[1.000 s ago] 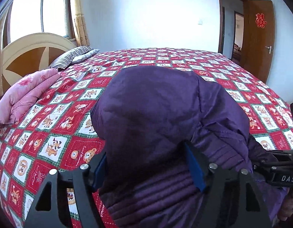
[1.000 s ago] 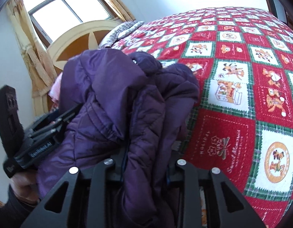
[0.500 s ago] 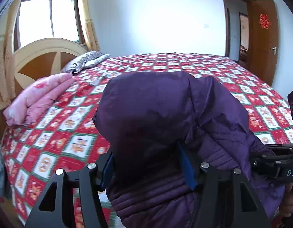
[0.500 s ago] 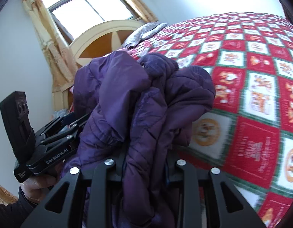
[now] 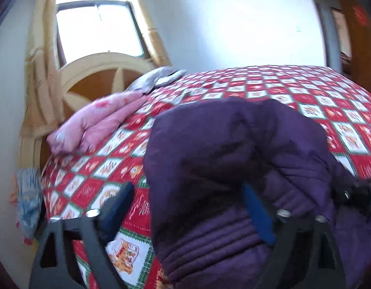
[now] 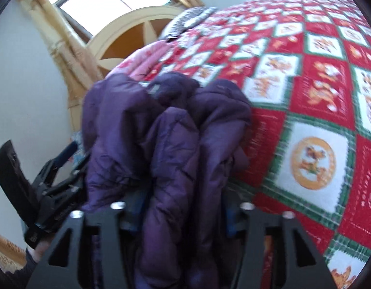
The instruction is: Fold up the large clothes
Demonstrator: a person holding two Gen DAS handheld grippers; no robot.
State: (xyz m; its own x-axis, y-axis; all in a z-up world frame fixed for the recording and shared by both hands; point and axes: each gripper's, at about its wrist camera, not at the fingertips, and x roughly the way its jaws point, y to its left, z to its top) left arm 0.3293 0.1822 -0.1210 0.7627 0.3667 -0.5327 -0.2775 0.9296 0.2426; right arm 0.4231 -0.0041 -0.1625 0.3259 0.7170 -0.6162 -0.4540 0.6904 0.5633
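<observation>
A bulky purple quilted jacket (image 5: 236, 159) is bunched into a thick bundle over the near edge of the bed. My left gripper (image 5: 188, 200) has its jaws spread wide; the right blue pad presses the jacket, the left pad stands clear of it over the quilt. My right gripper (image 6: 183, 207) is shut on a thick fold of the jacket (image 6: 171, 144), which fills the space between its fingers. The left gripper also shows at the left of the right wrist view (image 6: 53, 171).
The bed carries a red, white and green patchwork quilt (image 5: 294, 91). A pink folded blanket (image 5: 96, 125) and a striped pillow (image 5: 159, 77) lie by the round wooden headboard (image 5: 98, 72). A window (image 5: 96, 29) is behind; a wooden door (image 5: 361, 33) stands at right.
Both grippers have pulled back and swung left with the jacket bundle. The left gripper's jaws have spread, and its left pad now stands clear of the jacket.
</observation>
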